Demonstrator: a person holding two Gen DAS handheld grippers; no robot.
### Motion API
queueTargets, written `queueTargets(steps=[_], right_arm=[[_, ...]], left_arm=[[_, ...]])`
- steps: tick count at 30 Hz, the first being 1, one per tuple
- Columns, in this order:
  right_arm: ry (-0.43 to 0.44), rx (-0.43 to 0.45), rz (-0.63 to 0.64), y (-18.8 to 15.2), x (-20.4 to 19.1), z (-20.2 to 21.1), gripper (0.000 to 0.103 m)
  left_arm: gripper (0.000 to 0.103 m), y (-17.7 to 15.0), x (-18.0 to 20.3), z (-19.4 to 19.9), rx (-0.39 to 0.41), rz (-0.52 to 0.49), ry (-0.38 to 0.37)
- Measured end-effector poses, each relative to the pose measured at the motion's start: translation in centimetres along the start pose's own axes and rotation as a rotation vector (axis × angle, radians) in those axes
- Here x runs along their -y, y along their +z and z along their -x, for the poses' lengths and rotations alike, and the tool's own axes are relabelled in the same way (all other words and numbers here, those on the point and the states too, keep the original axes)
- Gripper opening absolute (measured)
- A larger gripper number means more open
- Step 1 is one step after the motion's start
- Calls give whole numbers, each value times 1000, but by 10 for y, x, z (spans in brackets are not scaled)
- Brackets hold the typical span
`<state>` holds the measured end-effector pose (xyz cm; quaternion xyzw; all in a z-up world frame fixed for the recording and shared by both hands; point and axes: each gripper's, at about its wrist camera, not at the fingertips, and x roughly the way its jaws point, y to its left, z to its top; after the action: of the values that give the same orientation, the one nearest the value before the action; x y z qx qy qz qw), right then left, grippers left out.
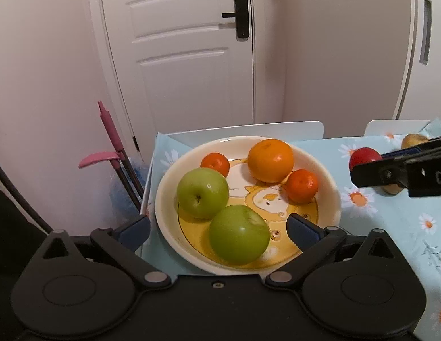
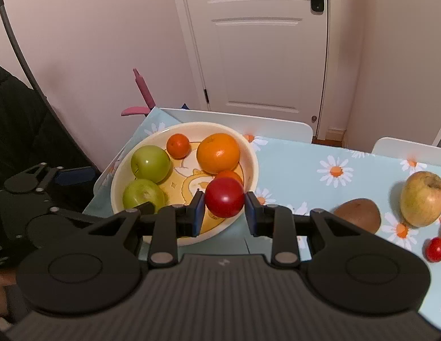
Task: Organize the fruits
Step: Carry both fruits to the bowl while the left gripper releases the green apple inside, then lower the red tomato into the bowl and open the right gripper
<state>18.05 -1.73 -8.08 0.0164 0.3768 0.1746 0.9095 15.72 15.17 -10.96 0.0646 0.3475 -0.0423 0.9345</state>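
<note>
A cream bowl (image 1: 328, 187) with a yellow cartoon holds two green apples (image 1: 203, 192) (image 1: 239, 238), a large orange (image 1: 270, 160) and two small tangerines (image 1: 215, 163) (image 1: 302, 185). My left gripper (image 1: 219, 228) is open, its jaws wide on either side of the near green apple, over the bowl's near rim. My right gripper (image 2: 224, 203) is shut on a red round fruit (image 2: 224, 197) and holds it above the bowl's (image 2: 118, 176) right rim. The right gripper also shows in the left wrist view (image 1: 359, 170) with the red fruit (image 1: 364, 157).
On the daisy tablecloth (image 2: 320, 187) to the right lie a brown kiwi (image 2: 358, 217), a yellowish apple (image 2: 423, 197) and a small red fruit (image 2: 435, 249). White chair backs (image 2: 243, 125) stand behind the table. A pink-handled tool (image 1: 111, 133) leans at the left, past the table edge.
</note>
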Motion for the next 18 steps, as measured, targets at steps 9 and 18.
queueTargets(steps=[9, 18], right_arm=[[40, -10, 59, 8, 5, -3, 45], [100, -69, 142, 6, 1, -35, 45]], left_arm=[[103, -8, 6, 26, -9, 28, 33], [103, -13, 19, 34, -22, 31, 68]])
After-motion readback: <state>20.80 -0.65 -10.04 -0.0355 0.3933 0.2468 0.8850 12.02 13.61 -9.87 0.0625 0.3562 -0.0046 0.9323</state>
